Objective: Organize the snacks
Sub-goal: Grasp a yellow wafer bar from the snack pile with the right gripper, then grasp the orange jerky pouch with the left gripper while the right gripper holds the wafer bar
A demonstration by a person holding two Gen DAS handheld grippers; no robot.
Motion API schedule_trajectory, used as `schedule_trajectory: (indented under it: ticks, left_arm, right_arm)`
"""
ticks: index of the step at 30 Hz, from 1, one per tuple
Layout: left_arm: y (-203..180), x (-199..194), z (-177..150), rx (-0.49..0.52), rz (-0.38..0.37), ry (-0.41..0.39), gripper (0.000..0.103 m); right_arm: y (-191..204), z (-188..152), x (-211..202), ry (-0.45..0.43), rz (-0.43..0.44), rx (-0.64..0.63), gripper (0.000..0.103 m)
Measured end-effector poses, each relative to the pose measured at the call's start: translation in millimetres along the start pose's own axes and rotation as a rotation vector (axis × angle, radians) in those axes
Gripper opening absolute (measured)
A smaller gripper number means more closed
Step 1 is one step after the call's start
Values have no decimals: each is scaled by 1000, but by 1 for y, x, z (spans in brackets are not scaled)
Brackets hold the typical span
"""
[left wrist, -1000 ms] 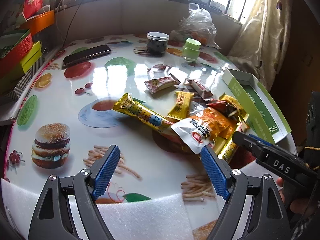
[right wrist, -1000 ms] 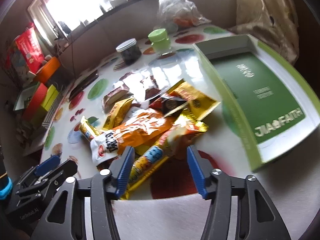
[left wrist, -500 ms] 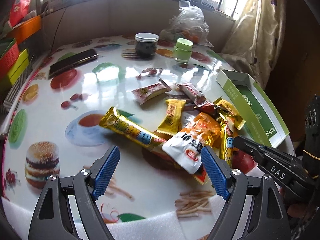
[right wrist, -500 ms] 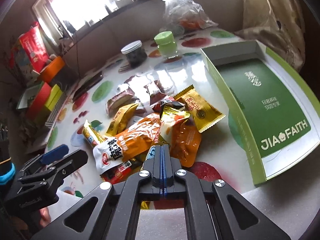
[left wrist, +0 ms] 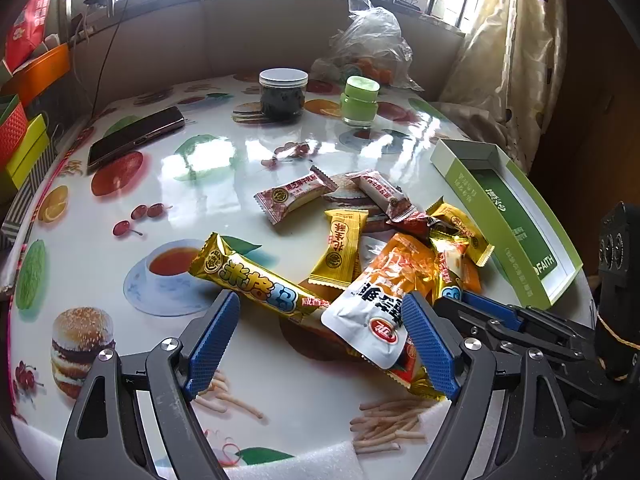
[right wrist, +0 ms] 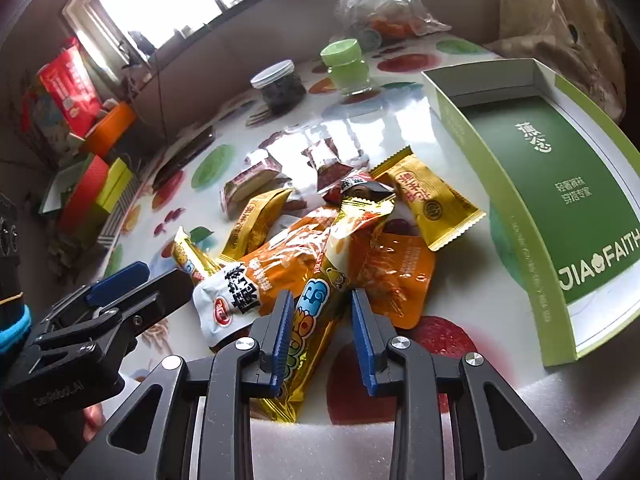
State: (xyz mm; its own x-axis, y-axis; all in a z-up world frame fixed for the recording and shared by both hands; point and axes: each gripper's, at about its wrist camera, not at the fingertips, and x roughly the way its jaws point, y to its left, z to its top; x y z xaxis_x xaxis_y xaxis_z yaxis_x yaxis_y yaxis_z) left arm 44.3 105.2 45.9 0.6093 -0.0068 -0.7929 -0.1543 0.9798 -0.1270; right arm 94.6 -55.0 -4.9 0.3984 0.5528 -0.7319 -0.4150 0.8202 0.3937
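Note:
A heap of snack packets lies on the table: a long gold stick packet (left wrist: 256, 284), an orange-and-white pouch (left wrist: 380, 292), small gold packets (left wrist: 340, 244) and red-and-white bars (left wrist: 296, 194). My left gripper (left wrist: 320, 340) is open and empty, its fingers straddling the near end of the heap. My right gripper (right wrist: 320, 340) is partly open around the near end of a second gold stick packet (right wrist: 316, 320), jaws beside it, not pressing. An empty green box lid (right wrist: 560, 184) lies right of the heap, also in the left wrist view (left wrist: 508, 216).
A dark jar with a white lid (left wrist: 283, 96), a green-capped jar (left wrist: 359, 101), a phone (left wrist: 134, 136) and a plastic bag (left wrist: 372, 48) stand at the back. Coloured boxes (right wrist: 92, 184) line the left edge. White foam (right wrist: 360, 448) covers the near edge.
Both grippers moved forward toward the heap. My right gripper was open, shut half a second ago, and now stands partly open around the gold stick packet.

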Motion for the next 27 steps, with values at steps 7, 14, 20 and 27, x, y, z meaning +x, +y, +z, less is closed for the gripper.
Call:
schedule_trajectory:
  ticks: [7,14,20,27]
  left_arm:
    - [0,3,4,8,0,6,84]
    - [-10,11,11,49,-12,17,84]
    - [-30,28,15,127,-40,59,84]
    - [-49,49,14,217,3,104,84]
  right_arm:
    - [0,3,-8,-38,13,-16,20]
    - [-16,13,-28,-91,27,40,20]
    - [-30,19,-49,-124,11,73,20]
    - [-39,16,-60,-129,-9,69,20]
